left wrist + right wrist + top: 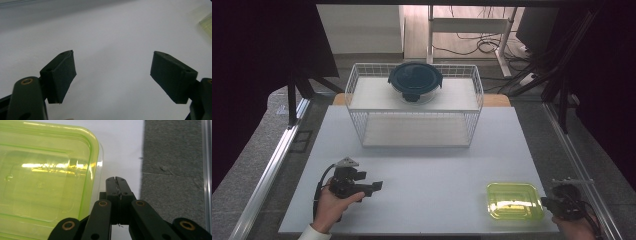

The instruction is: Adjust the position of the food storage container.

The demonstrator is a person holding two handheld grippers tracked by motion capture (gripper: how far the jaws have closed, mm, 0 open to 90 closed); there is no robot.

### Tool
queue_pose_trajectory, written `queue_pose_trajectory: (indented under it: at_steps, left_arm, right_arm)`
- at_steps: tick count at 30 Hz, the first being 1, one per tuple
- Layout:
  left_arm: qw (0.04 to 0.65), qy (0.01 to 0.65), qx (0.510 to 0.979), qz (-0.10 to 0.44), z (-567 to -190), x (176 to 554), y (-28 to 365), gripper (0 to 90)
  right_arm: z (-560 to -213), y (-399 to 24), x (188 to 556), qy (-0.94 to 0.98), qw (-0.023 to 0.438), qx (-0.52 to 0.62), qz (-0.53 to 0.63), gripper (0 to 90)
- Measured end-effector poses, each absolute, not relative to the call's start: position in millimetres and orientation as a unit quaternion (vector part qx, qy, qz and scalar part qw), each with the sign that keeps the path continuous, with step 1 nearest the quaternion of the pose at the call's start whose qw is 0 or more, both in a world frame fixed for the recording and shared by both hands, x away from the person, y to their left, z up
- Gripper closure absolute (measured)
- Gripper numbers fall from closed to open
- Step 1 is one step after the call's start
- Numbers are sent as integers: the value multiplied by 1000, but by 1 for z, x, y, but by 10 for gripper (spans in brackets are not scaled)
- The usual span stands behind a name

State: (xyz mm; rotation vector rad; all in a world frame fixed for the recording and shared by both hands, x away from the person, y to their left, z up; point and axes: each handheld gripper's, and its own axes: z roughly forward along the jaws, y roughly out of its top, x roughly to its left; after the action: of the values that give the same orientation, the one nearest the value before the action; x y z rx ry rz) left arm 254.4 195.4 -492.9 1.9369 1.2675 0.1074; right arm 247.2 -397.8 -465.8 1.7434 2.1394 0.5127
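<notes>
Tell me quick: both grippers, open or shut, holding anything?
Left gripper: jaws open, nothing between them.
Right gripper: jaws shut, empty, beside the yellow-green container.

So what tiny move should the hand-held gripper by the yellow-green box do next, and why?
Probably open its jaws. The right hand-held gripper is shut, with nothing between its jaws, just beside the yellow-green box, so it can't take hold of the rim until they spread.
</notes>
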Motion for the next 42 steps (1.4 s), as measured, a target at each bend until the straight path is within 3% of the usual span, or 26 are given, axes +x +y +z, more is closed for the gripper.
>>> queue_pose_trajectory:
  at_steps: [42]
  left_arm:
    - [408, 510, 756, 40, -489, 254, 203, 193]
  right_arm:
    - [-477, -307, 256, 820, 128, 533, 168, 886]
